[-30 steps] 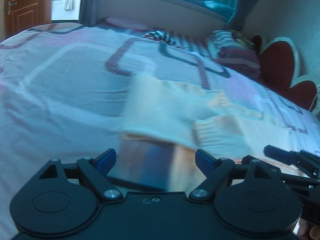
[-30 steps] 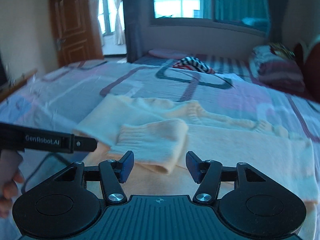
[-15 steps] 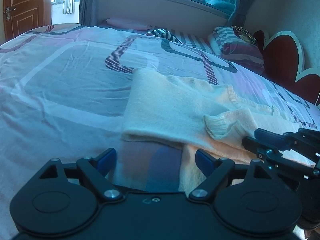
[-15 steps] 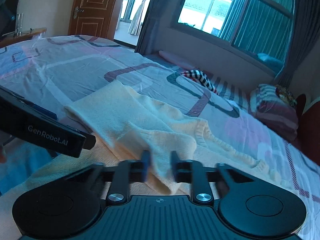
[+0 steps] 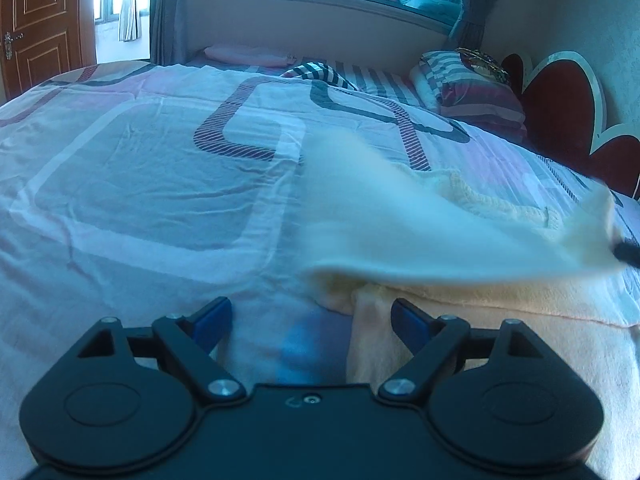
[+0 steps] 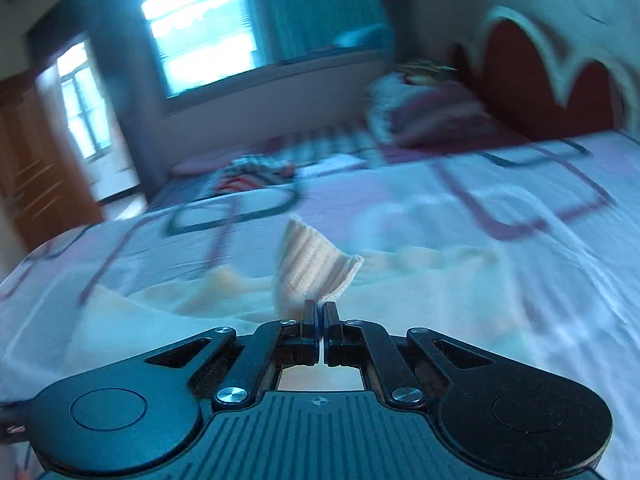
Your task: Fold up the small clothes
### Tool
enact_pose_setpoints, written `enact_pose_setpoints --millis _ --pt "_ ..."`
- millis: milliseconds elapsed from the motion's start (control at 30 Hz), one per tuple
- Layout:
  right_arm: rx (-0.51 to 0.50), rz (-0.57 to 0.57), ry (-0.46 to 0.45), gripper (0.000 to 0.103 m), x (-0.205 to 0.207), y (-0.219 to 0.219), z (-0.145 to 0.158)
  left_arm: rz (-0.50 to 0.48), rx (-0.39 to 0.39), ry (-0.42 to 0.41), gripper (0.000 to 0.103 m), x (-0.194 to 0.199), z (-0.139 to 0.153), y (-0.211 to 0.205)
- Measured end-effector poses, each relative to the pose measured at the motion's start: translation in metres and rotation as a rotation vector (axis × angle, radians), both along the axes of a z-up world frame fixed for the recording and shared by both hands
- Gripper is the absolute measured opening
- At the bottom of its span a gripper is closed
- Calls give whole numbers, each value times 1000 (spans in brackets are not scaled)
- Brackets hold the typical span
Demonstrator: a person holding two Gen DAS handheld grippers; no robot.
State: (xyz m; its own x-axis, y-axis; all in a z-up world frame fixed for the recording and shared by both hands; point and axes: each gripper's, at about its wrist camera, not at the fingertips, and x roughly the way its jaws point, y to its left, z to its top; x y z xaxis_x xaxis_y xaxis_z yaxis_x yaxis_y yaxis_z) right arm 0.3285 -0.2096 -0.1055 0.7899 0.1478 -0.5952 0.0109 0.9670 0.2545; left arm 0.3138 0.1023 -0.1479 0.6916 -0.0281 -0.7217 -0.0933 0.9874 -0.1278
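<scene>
On the bed (image 5: 160, 184), left to right:
Left gripper (image 5: 311, 318): jaws spread wide, empty, at the sweater's near-left edge.
Sweater (image 5: 400, 216): cream knit, lying on the bed.
Cuff (image 6: 316, 264): lifted off the sweater.
Right gripper (image 6: 321, 312): pinching the cuff.

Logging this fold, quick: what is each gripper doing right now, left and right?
Left gripper: open, holding nothing.
Right gripper: shut on the ribbed cuff of the cream knitted sweater.
</scene>
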Motion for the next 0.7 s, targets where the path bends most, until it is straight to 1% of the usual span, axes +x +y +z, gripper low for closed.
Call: enact_pose_setpoints --millis 33,100,133,167,200,233,267,300,333,367,400,433,500,567,633,700 --pt "4 -28 30 1 1 -11 -4 -2 2 -4 85 1 0 -2" --pt "49 -7 83 1 2 -24 -12 -8 15 -18 81 2 0 -5" --pt "58 -2 96 1 0 -27 -14 -9 26 -28 72 2 0 -7" --pt "65 -8 97 1 -3 -31 -14 -8 35 -37 58 2 -1 -8" --pt "77 -11 105 1 -4 -34 -13 -7 34 -47 52 3 -1 -8" --pt "98 -16 112 3 -5 -38 -14 -5 17 -55 46 3 0 -7" --pt "124 -21 117 6 -6 -42 -14 3 7 -60 43 2 0 -6" --pt "142 -32 125 14 -7 -46 -14 10 3 -68 41 3 1 -5" --pt "157 -45 132 31 -7 -49 -14 14 4 -80 33 2 2 -5" --pt "170 -59 134 40 -8 -52 -13 16 11 -91 20 1 4 -5" --pt "178 -71 125 47 -11 -57 -13 15 17 -90 12 2 4 -4" --pt "169 -77 119 47 -12 -58 -12 13 11 -75 5 3 2 -2" --pt "161 -93 123 47 -12 -62 -13 15 7 -56 5 5 -4 2" --pt "187 -122 135 47 -8 -68 -18 6 19 -65 5 4 -4 1" --pt "189 -141 169 46 -4 -69 -24 -1 39 -69 5 3 -4 -2" --pt "189 -160 167 46 -3 -67 -27 -1 37 -66 5 4 -5 -2"
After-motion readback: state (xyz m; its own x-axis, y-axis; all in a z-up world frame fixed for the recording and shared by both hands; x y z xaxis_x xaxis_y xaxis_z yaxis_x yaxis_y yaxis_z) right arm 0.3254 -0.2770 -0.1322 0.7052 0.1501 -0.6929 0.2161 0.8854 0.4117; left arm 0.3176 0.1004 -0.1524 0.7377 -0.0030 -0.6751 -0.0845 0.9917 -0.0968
